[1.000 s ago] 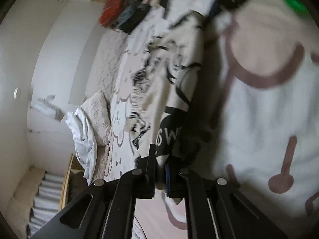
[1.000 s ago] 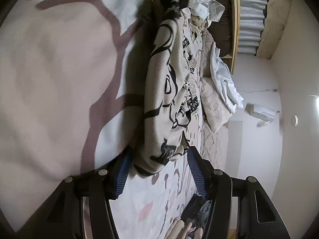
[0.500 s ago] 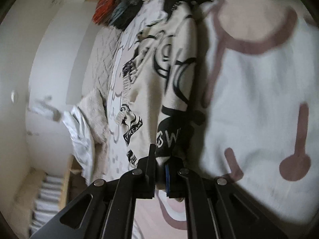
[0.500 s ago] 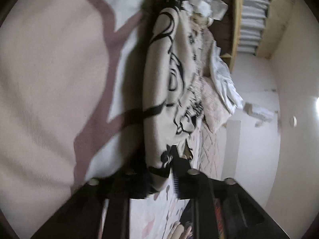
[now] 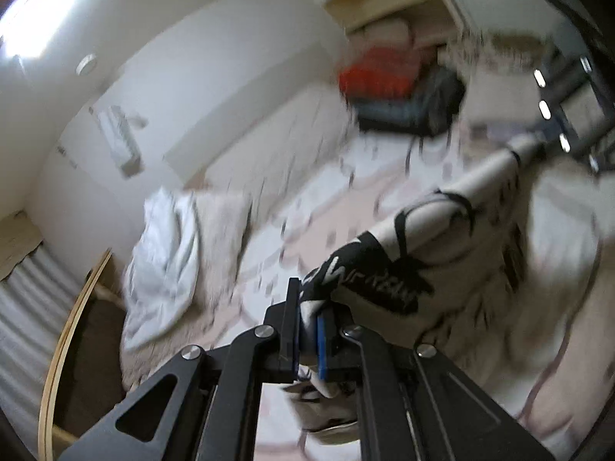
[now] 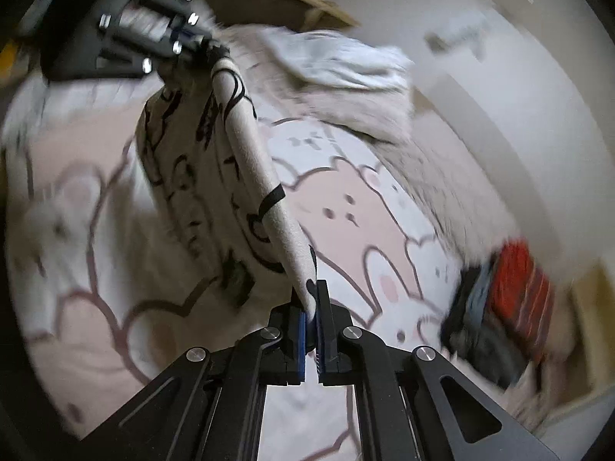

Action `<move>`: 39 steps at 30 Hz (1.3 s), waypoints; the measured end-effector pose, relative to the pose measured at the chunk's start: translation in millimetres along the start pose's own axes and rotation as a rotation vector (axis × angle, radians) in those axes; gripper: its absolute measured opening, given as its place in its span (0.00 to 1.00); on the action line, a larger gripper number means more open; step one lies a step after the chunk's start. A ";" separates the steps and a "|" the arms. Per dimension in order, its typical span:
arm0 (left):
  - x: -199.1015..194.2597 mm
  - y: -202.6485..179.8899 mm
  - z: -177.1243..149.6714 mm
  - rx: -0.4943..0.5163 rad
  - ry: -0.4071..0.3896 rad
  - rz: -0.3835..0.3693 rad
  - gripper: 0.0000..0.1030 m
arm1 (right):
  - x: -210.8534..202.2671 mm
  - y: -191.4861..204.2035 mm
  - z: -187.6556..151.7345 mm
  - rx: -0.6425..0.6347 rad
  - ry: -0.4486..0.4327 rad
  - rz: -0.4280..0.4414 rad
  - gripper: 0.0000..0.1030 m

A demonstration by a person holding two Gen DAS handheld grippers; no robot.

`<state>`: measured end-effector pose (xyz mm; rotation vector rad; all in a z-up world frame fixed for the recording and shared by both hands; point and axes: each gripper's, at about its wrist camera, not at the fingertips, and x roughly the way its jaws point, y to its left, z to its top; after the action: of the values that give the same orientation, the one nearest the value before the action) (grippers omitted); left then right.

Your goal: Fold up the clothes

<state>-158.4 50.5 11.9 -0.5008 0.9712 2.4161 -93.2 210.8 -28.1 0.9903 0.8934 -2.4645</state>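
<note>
A cream garment with black graphic print (image 5: pixel 434 238) hangs stretched between my two grippers above the bed. My left gripper (image 5: pixel 309 330) is shut on one black-printed corner of it. My right gripper (image 6: pixel 311 307) is shut on the other corner, and the garment (image 6: pixel 246 161) runs taut from it up to the left gripper (image 6: pixel 192 44) at the upper left. The right gripper also shows at the upper right of the left wrist view (image 5: pixel 553 130). The rest of the cloth drapes down onto the bedsheet.
The bed has a pink and white bunny-print sheet (image 6: pixel 357 207). A crumpled white cloth and fuzzy beige blanket (image 5: pixel 169 253) lie by the wall. A pile of red and dark clothes (image 6: pixel 507 299) sits at the bed's end. A wooden shelf (image 5: pixel 73 330) stands beside the bed.
Both grippers have lifted and swung away from the bed, pulling the garment up and taut between them. The right gripper closed on its corner. The views now look across the bed.
</note>
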 end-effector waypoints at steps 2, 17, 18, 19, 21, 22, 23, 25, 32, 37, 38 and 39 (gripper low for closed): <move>-1.0 0.6 34.5 -0.004 -0.059 -0.035 0.07 | -22.2 -24.0 -6.5 0.069 0.002 -0.004 0.04; 83.9 -125.5 331.7 0.115 -0.320 -0.368 0.07 | -182.5 -232.5 -107.1 0.364 0.104 -0.508 0.04; 89.1 -136.9 349.2 0.111 -0.326 -0.390 0.07 | -188.3 -245.7 -117.5 0.389 0.108 -0.537 0.04; 93.1 -146.2 361.9 0.104 -0.325 -0.410 0.07 | -193.5 -257.9 -127.8 0.415 0.111 -0.562 0.04; 103.0 -167.3 387.5 0.097 -0.322 -0.449 0.07 | -199.4 -274.0 -144.8 0.452 0.113 -0.595 0.04; 108.2 -178.0 399.3 0.094 -0.320 -0.468 0.07 | -200.9 -281.0 -153.9 0.467 0.117 -0.607 0.04; 112.9 -187.0 408.2 0.088 -0.316 -0.487 0.07 | -201.9 -287.9 -163.4 0.482 0.122 -0.618 0.04; 122.1 -204.8 424.6 0.079 -0.309 -0.523 0.07 | -202.7 -300.2 -182.3 0.508 0.132 -0.640 0.04; 154.5 -262.2 443.0 0.085 -0.260 -0.616 0.07 | -188.5 -320.1 -232.6 0.559 0.173 -0.679 0.04; 176.8 -300.3 435.3 0.158 -0.221 -0.618 0.07 | -171.3 -317.4 -252.0 0.571 0.204 -0.685 0.04; 180.1 -306.4 433.3 0.169 -0.213 -0.620 0.07 | -167.2 -317.1 -254.8 0.573 0.213 -0.684 0.04; 183.4 -312.4 431.2 0.180 -0.205 -0.623 0.07 | -162.8 -316.9 -257.5 0.576 0.221 -0.676 0.04</move>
<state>-198.7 611.2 45.8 -0.4050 0.7873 1.7666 -13.2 629.7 78.7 1.3295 0.6567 -3.3587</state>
